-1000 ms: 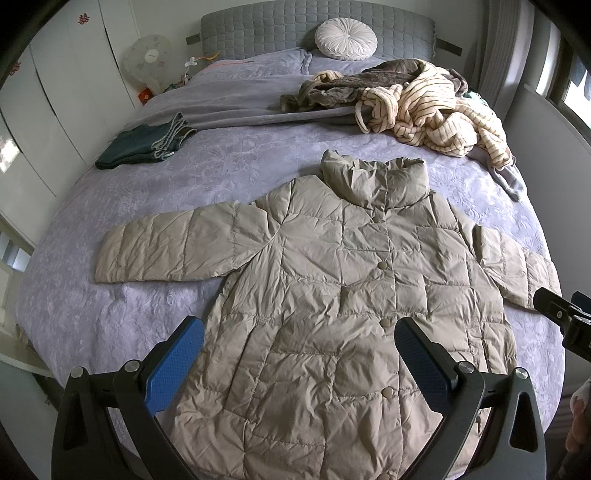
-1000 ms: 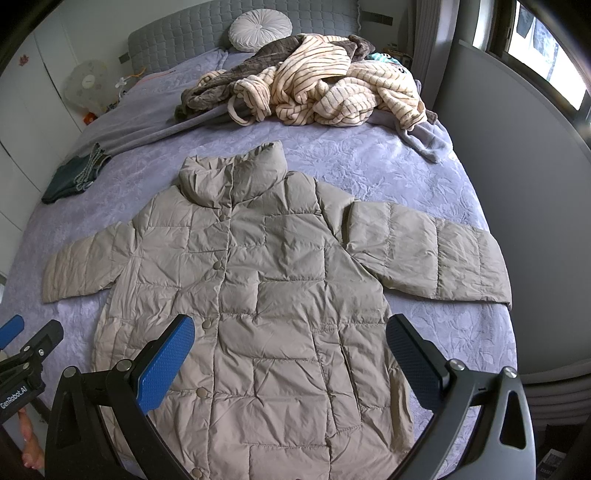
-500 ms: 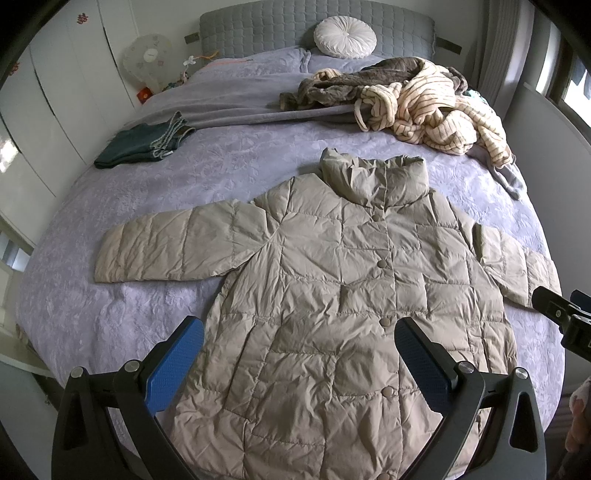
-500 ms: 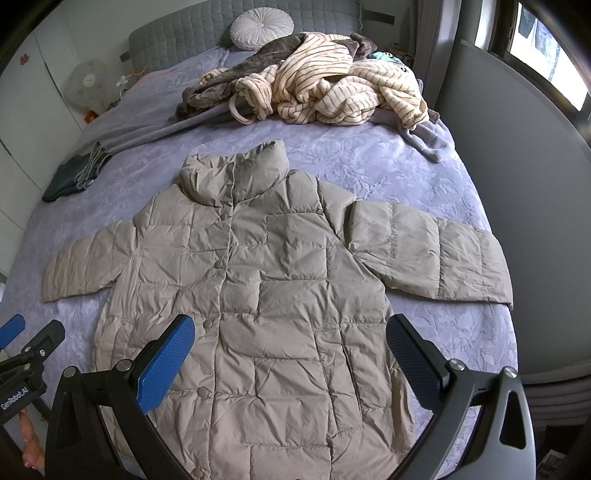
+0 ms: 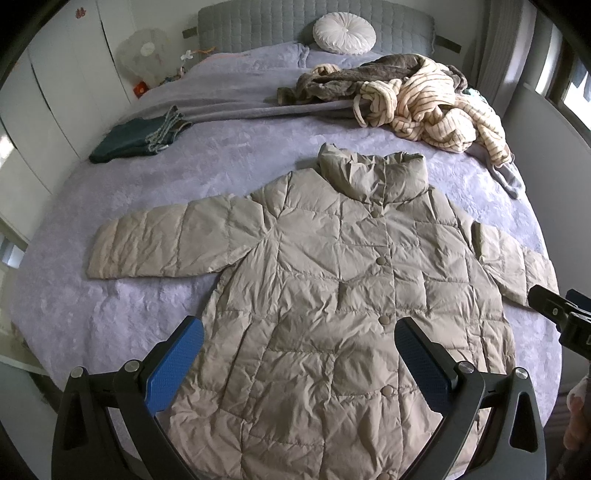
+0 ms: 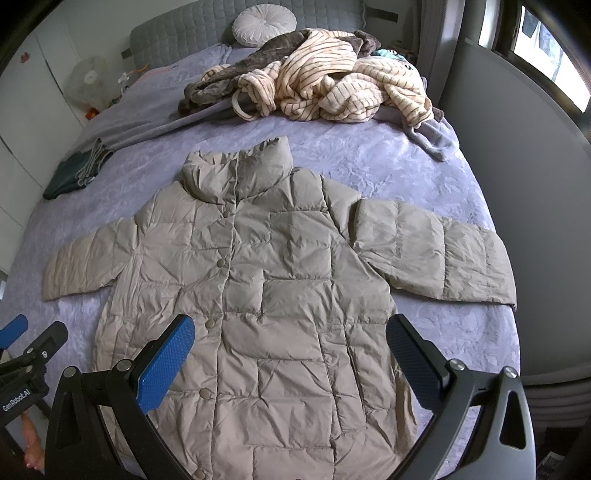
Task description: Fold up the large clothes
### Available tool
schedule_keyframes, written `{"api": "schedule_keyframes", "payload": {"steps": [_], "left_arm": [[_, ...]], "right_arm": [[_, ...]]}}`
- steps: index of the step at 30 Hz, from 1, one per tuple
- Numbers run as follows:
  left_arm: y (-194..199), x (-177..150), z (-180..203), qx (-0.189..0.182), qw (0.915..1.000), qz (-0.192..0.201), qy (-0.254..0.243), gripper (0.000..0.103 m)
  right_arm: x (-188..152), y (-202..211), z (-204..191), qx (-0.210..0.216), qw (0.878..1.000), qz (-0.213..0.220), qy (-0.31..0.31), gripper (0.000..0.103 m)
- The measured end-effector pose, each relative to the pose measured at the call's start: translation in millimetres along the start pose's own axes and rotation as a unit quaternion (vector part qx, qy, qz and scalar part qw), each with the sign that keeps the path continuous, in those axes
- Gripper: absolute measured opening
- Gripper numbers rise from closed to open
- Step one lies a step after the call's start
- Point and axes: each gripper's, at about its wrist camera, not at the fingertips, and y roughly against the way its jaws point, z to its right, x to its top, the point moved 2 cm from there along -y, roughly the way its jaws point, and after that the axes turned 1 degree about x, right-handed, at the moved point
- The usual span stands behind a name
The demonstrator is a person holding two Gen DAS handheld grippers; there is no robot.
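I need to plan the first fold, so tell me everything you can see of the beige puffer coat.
The beige puffer coat is quilted, shiny and creased, lying flat and front-up on the lavender bedspread. Its snap buttons look closed, the high collar points toward the headboard, and both sleeves spread sideways. Nothing grips it; only the bedspread touches it.

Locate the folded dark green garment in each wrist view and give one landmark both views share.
Left wrist view: the folded dark green garment lies upper left, on the bed's left edge, beyond the coat's sleeve.
Right wrist view: the same garment lies at the far left edge, mid-height.
Shared landmark: the round white cushion against the grey headboard.
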Motion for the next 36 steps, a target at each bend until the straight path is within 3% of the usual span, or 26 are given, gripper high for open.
{"api": "schedule_keyframes", "payload": {"steps": [8, 18, 21, 25, 31, 36], "left_arm": [[-25.8, -9.1, -38.5, -0.011, 0.9991, -0.030, 0.028, 0.103], [-127.0, 1.8, -157.2, -0.060, 0.9893, -0.080, 0.107, 0.103], [-162.0, 3.1, -200.2, -0.073, 0.9832, -0.076, 0.149, 0.103], [-214.7, 2.5, -257.6, -0.101, 0.9683, -0.073, 0.217, 0.103], [-279.3, 2.6, -332.3, -0.124, 0.9357, -0.063, 0.324, 0.103], [-298.0, 24.2, -357.9, -0.109, 0.9394, -0.027, 0.324, 0.103]], "right_arm": [[-1.7, -15.0, -23.2, 0.014, 1.000, -0.001, 0.004, 0.103], [-8.0, -66.5, -95.0, 0.045, 0.999, -0.009, -0.011, 0.103], [-11.2, -91.5, -122.4, 0.059, 0.997, -0.038, -0.009, 0.103], [-19.5, -131.1, -162.4, 0.067, 0.995, -0.077, 0.017, 0.103], [-33.4, -177.4, -197.8, 0.106, 0.988, -0.109, 0.014, 0.103], [-26.3, -204.2, -216.3, 0.132, 0.986, -0.104, -0.002, 0.103]]}}
